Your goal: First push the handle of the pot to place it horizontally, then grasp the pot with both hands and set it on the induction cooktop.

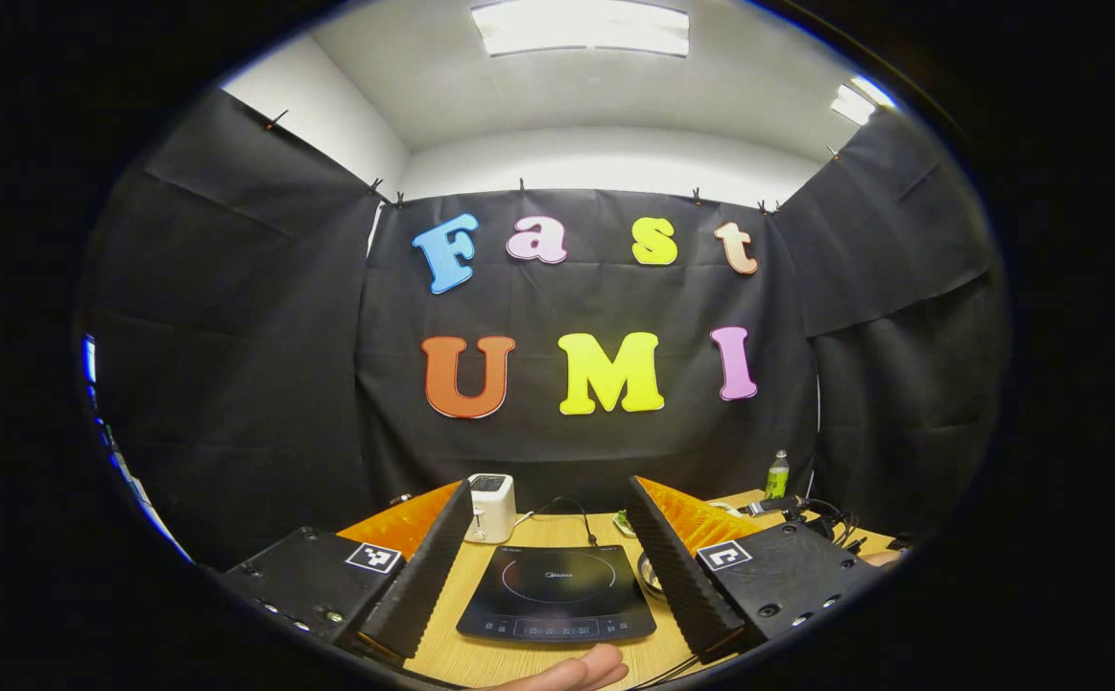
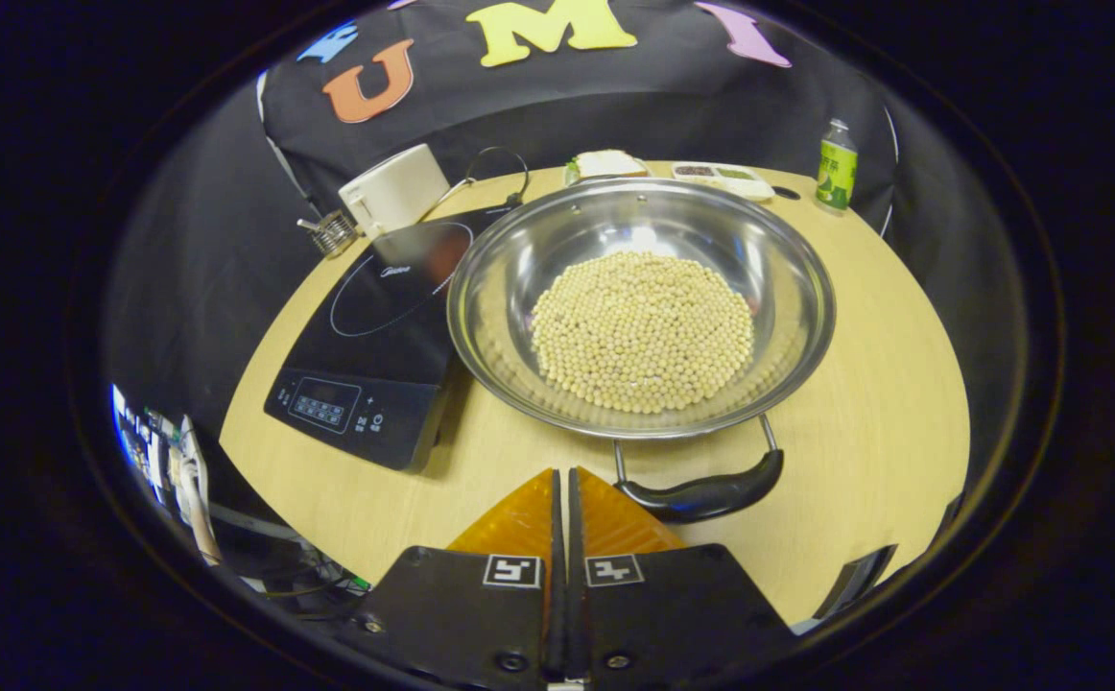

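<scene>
Shiny steel pot (image 2: 641, 303) full of pale beans sits on the wooden table (image 2: 884, 384), touching the black induction cooktop (image 2: 380, 336). Your right gripper (image 2: 562, 499) is pinched together near its black handle (image 2: 701, 494). Your left gripper (image 1: 543, 561) is spread wide.

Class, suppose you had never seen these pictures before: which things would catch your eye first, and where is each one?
First, the wide steel pot heaped with pale beans, mid-table in the right gripper view, its black handle toward the shut right gripper. Left of it lies the black induction cooktop, which the open left gripper frames.
</scene>
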Tool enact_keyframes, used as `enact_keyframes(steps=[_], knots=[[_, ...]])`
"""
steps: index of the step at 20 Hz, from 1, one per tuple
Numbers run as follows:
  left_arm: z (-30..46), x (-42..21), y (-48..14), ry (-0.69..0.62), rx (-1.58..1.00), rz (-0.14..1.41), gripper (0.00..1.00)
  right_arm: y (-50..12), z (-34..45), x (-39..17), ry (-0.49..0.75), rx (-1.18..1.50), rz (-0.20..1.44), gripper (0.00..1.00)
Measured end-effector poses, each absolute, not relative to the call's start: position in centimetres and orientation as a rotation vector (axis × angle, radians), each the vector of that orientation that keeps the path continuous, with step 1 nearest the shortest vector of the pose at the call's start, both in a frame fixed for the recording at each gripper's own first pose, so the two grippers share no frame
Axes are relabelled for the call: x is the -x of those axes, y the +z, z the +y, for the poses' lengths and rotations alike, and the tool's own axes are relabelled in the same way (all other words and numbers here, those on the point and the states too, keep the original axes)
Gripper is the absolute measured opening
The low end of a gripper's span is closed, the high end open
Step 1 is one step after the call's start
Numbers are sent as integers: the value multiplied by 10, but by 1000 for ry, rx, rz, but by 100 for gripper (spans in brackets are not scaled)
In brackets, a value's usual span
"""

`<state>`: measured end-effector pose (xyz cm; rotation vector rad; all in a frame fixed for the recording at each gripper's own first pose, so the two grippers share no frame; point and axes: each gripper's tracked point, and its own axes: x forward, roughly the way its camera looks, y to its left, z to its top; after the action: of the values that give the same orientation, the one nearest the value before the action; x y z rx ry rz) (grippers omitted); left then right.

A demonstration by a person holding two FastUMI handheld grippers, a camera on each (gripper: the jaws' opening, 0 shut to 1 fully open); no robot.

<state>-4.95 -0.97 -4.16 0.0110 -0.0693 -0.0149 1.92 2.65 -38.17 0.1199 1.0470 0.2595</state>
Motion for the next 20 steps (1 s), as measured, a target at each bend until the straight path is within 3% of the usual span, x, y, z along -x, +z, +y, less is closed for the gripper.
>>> enact_keyframes(steps=[17, 20], knots=[[-17, 66, -27, -19, -24, -103, 96, -390, -80, -48, 44, 42, 1022, 1], [-17, 71, -23, -18, -17, -118, 96, -391, -96, -58, 10, 90, 1004, 7]])
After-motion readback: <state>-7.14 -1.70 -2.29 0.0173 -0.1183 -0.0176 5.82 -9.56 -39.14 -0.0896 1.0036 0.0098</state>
